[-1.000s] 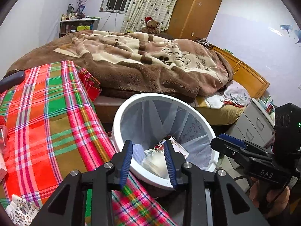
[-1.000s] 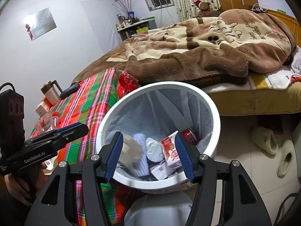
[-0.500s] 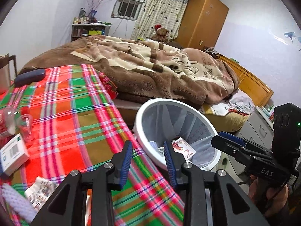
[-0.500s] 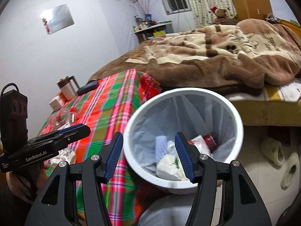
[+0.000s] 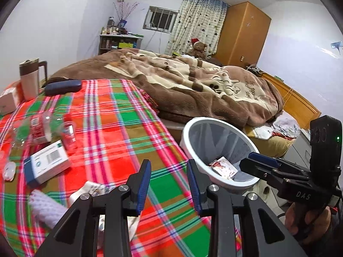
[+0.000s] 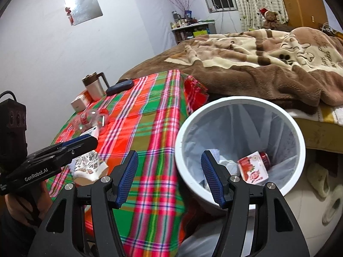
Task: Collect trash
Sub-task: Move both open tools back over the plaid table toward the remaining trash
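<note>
A bedroom. At the far side, a wide bed under a rumpled brown and cream fleece blanket (image 5: 193,85). Nearer and to the left stands a table under a red, green and brown plaid cloth (image 5: 120,128). Just right of the table's edge, on the floor, sits a round white plastic waste bin lined with a pale translucent bag (image 6: 238,105); it already holds a red and white carton, a red can and crumpled paper.

Trash left on the table lies at its near left side. A white and blue cardboard box with a barcode (image 5: 48,162) lies flat. Just beyond it lies a clear crushed plastic bottle with a red label (image 5: 36,129). Nearest of all is a crumpled printed paper wrapper (image 6: 89,167), and beside it something white and knitted-looking, too blurred to name.

The left gripper (image 5: 168,181) hovers above the near table edge, its blue-padded tongs spread and holding nothing. The right gripper (image 6: 169,178) hangs between table and bin, tongs spread wide, also holding nothing.

The wrapper looks light, soft and thin — probably best pinched at a raised fold, since it may slide on the cloth. The box seems light but stiff, likely best gripped across its narrow sides.
</note>
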Action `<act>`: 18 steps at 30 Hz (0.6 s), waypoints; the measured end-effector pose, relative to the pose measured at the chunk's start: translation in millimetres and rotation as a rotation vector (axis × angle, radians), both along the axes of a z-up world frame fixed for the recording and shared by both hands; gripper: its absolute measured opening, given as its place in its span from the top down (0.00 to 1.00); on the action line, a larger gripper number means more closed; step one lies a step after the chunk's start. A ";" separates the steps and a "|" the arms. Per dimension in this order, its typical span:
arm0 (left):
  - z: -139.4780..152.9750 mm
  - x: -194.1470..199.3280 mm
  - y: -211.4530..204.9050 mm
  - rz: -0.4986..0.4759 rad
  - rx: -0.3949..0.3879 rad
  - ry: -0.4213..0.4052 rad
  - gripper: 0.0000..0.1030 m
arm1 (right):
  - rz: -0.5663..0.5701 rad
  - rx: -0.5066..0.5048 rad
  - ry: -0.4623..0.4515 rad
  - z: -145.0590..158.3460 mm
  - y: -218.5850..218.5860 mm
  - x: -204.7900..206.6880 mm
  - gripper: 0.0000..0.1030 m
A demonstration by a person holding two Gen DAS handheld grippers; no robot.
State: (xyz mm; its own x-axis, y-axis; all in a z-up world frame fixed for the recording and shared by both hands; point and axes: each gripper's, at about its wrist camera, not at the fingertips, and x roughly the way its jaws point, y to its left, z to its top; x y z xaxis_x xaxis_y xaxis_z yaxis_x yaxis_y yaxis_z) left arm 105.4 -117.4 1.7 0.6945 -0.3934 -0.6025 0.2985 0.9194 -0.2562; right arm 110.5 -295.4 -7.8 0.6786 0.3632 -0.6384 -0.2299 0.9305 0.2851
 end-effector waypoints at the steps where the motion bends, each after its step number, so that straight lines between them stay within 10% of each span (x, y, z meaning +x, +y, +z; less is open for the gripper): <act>1: -0.8 -3.1 5.3 0.013 0.002 0.000 0.67 | 0.004 0.000 -0.001 0.4 2.6 -1.0 0.39; 18: -9.7 -36.7 95.0 0.230 0.020 0.007 0.67 | 0.169 -0.003 0.010 3.0 56.9 -9.8 0.40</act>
State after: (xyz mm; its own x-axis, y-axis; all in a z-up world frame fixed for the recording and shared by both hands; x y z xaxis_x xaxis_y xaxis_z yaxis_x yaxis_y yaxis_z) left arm 68.7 -22.4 -8.1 0.7604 -0.2129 -0.6136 0.0786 0.9680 -0.2384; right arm 100.6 -238.5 -4.8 0.6015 0.4703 -0.6457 -0.3809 0.8794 0.2857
